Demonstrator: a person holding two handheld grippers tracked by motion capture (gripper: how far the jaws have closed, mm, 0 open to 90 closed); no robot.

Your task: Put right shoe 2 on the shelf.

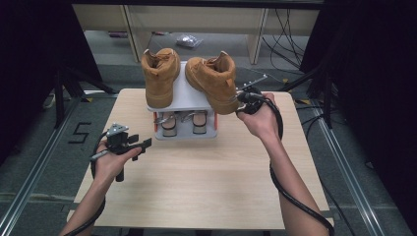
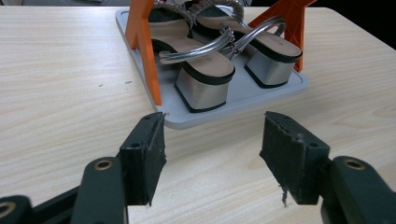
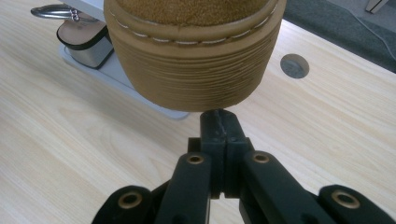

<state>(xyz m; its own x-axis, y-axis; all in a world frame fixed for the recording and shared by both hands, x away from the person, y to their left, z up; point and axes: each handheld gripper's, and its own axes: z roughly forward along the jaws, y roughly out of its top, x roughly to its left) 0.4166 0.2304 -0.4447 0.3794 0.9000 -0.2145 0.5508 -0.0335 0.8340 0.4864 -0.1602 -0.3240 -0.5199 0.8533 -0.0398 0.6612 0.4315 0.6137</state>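
Two tan boots stand on the grey top shelf (image 1: 189, 93) of a small rack, the left boot (image 1: 160, 76) straight and the right boot (image 1: 214, 81) angled with its toe over the shelf's edge. A pair of silver-heeled sandals (image 2: 205, 70) sits on the lower tray (image 2: 243, 100). My right gripper (image 3: 218, 116) is shut with nothing between its jaws, its tips right under the ribbed sole of the right boot (image 3: 191, 56); whether they touch I cannot tell. It shows at the boot's toe (image 1: 239, 98) from above. My left gripper (image 2: 212, 149) is open and empty, low over the table, left of the rack (image 1: 142, 144).
Orange posts (image 2: 147, 51) carry the rack's upper shelf. A round cable hole (image 3: 294, 66) lies in the wooden table (image 1: 196, 182) near the far right. Cables trail from both grippers. Black curtains and metal floor rails flank the table.
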